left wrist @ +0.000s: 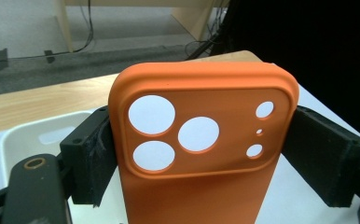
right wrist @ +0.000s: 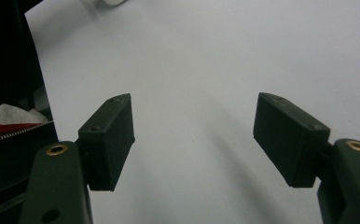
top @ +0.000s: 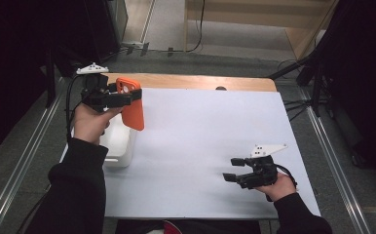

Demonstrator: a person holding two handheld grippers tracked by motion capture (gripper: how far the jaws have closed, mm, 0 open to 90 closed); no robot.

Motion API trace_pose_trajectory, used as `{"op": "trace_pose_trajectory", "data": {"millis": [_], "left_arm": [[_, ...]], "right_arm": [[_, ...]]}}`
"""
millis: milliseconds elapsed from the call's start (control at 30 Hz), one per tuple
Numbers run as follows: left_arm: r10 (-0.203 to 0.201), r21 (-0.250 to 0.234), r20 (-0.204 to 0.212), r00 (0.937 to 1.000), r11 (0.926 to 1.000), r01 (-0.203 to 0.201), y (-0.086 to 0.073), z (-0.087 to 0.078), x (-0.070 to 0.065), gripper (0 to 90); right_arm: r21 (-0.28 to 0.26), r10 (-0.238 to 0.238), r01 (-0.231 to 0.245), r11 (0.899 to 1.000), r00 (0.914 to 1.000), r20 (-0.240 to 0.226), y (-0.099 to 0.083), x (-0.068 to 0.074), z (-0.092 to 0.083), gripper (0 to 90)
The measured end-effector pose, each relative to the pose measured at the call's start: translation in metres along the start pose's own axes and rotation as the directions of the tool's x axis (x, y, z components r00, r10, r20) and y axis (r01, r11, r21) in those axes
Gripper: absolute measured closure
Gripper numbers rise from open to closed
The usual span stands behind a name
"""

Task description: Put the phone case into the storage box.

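Upper left of the high view: left tool (top: 130,97) gripping orange phone case (top: 132,105) above white tray (top: 119,144); keeping it upright, lowering slowly; right tool (top: 235,169) resting released, empty, on bench (top: 200,136).

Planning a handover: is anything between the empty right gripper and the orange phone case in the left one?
Nothing visible: bare white table sheet lies between the right gripper and the orange phone case, clamped in the left gripper.
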State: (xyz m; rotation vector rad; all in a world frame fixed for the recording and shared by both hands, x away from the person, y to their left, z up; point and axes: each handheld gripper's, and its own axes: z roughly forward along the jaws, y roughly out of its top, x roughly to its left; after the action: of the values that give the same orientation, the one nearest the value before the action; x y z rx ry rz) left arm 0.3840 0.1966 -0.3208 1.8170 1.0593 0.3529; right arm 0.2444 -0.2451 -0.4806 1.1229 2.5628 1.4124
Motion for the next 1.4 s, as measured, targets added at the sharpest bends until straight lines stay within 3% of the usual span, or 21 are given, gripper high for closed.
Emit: {"op": "trace_pose_trajectory", "data": {"millis": [533, 933, 1100, 1200, 1400], "left_arm": [[-0.021, -0.026, -0.07, 0.9973, 0.9995, 0.019, 0.013, 0.007, 0.028, 16.4], [-0.042, -0.047, -0.139, 0.9894, 0.9983, 0.036, 0.024, 0.019, 0.04, 16.4], [-0.046, -0.063, -0.135, 0.9898, 0.9973, 0.038, 0.028, 0.022, 0.048, 16.4], [-0.042, -0.059, -0.169, 0.9846, 0.9977, 0.033, 0.029, 0.025, 0.053, 16.4], [-0.053, -0.064, -0.195, 0.9794, 0.9971, 0.041, 0.029, 0.033, 0.06, 16.3]], "right_arm": [[0.0, 0.004, -0.004, 1.0, 1.0, -0.001, 0.0, 0.0, 0.0, 28.0], [-0.002, 0.011, -0.011, 1.0, 0.9999, -0.006, 0.0, 0.001, 0.001, 28.0], [-0.011, 0.021, -0.021, 1.0, 0.9998, -0.004, -0.002, 0.001, -0.001, 28.0], [-0.019, 0.024, -0.024, 1.0, 0.9997, -0.001, -0.003, 0.0, -0.002, 28.0], [-0.017, 0.028, -0.028, 0.999, 0.9996, 0.001, -0.004, 0.001, -0.003, 28.0]]}}
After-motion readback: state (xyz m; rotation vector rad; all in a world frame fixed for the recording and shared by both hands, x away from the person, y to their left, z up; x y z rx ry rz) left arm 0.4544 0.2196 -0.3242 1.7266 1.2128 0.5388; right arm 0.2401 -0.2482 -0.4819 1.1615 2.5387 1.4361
